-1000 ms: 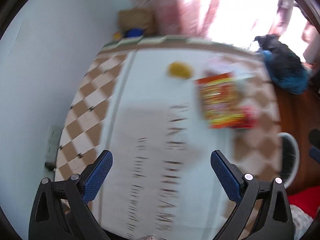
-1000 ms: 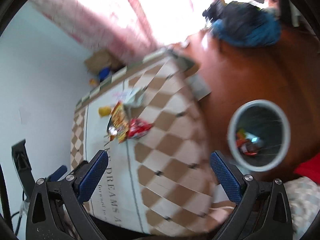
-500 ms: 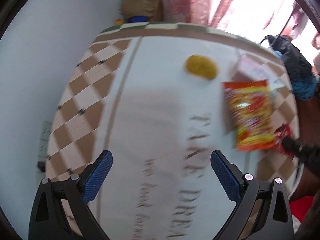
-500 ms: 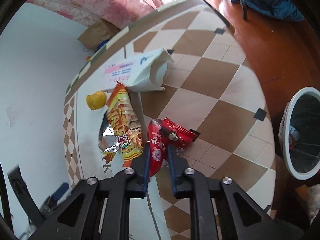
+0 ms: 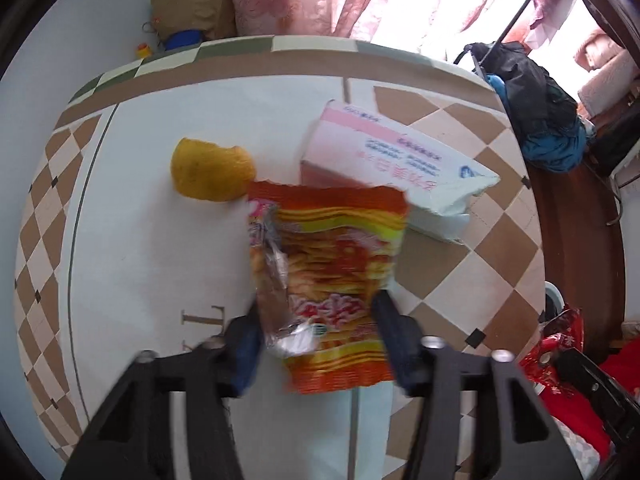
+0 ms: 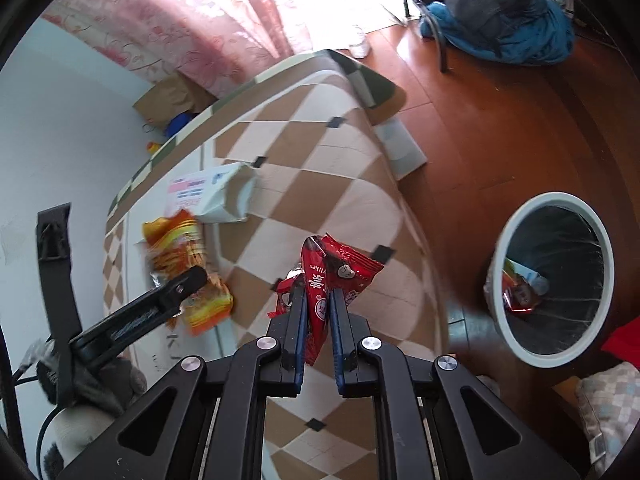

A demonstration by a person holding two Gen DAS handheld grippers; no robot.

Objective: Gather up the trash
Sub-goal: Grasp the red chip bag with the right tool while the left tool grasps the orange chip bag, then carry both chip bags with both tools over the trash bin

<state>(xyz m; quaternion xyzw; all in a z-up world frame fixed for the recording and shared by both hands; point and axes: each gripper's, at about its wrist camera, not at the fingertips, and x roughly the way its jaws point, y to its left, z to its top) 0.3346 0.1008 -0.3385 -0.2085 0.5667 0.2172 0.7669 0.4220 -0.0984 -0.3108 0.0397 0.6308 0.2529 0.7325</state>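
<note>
An orange snack bag (image 5: 332, 264) lies on the checked tablecloth (image 5: 140, 240). My left gripper (image 5: 316, 316) points down over the bag's near end, its jaws closing, with the pads against the bag's two sides. In the right wrist view the same bag (image 6: 180, 240) shows under a left finger (image 6: 176, 292). My right gripper (image 6: 318, 300) is shut on a red wrapper (image 6: 340, 268) and holds it above the table's edge. A white-rimmed bin (image 6: 554, 199) stands on the floor to the right, with wrappers inside.
A yellow crumpled lump (image 5: 208, 170) and a pink-and-white tissue pack (image 5: 384, 152) lie just beyond the snack bag. A brown paper bag (image 5: 196, 10) sits behind the table by the curtain. Dark and blue clothes (image 6: 492, 12) hang over a chair on the wooden floor.
My left gripper came down over the orange bag and its jaws closed in from wide open. The right gripper shut on the red wrapper and lifted it off the table towards the edge.
</note>
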